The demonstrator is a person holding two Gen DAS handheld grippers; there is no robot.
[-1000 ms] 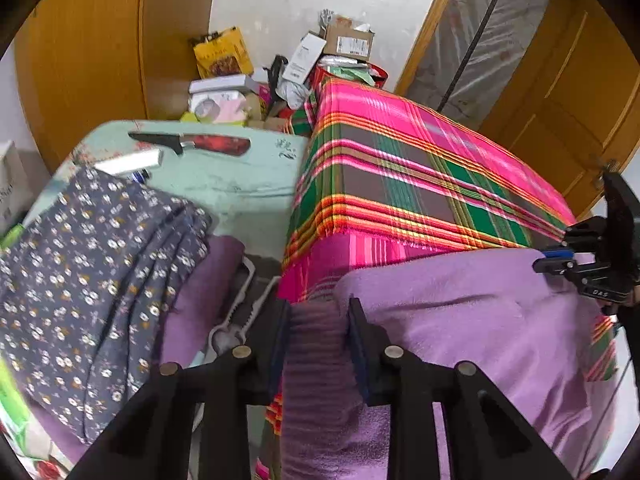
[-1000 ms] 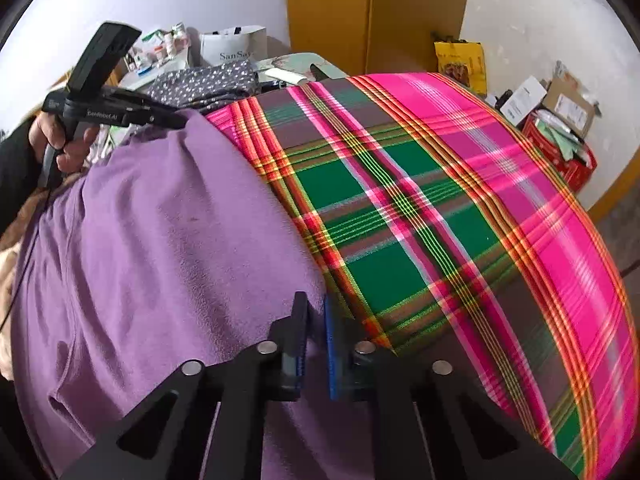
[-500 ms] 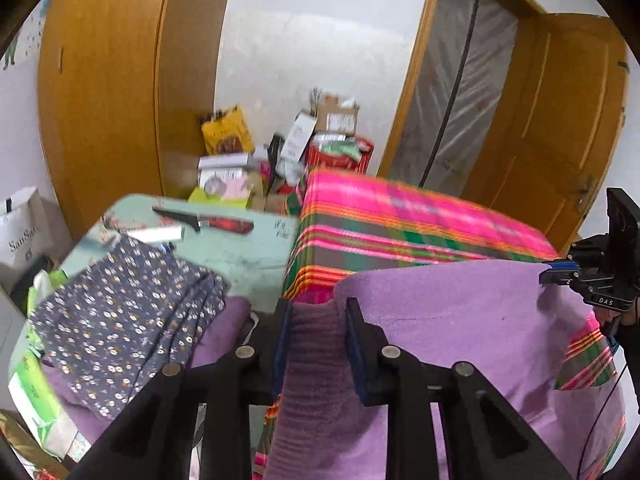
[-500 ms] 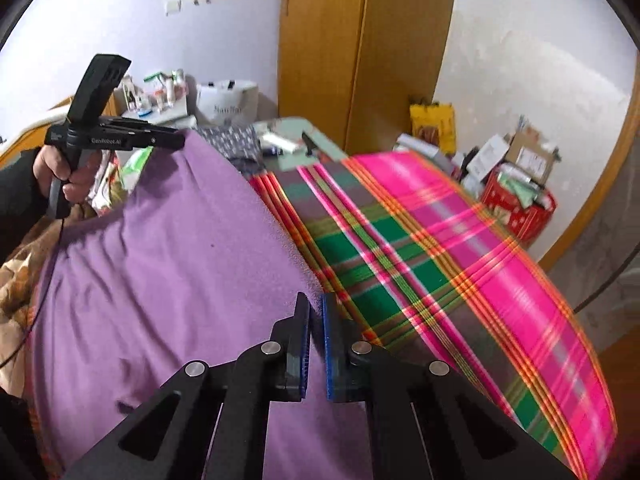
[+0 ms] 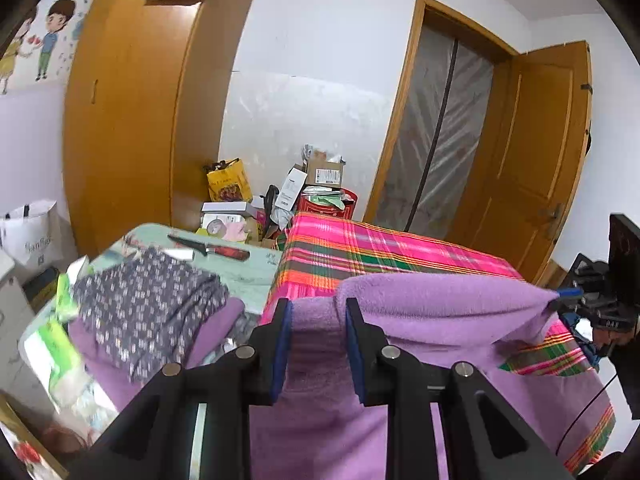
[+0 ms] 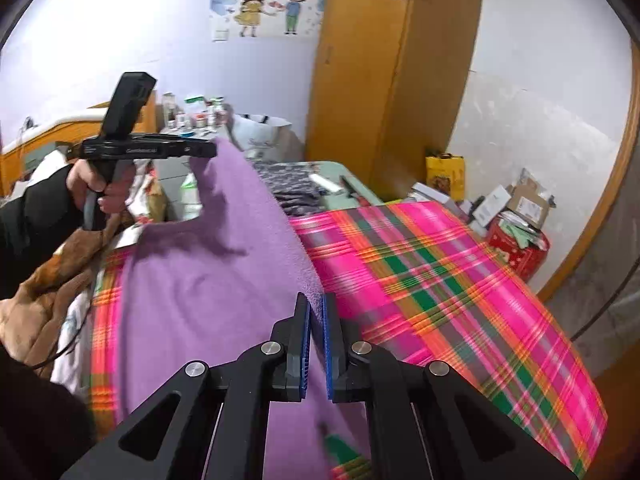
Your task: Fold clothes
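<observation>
Both grippers, left [image 5: 316, 344] and right [image 6: 316, 340], pinch a purple garment [image 6: 200, 300] over the plaid bed's [image 6: 440, 288] near edge.

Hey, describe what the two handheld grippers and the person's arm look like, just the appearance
Both grippers, left gripper and right gripper, are matte black with angular linkages, silver pivot bolts and blue finger pads. The left one has a pistol handle and white lettering. The hand is bare, below a black sleeve.

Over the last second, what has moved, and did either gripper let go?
Both grippers rose, lifting the purple garment off the plaid cloth; the wrist views now show more wall and door. Left gripper and right gripper stayed clamped on it. The floral clothes and knife did not move.
</observation>
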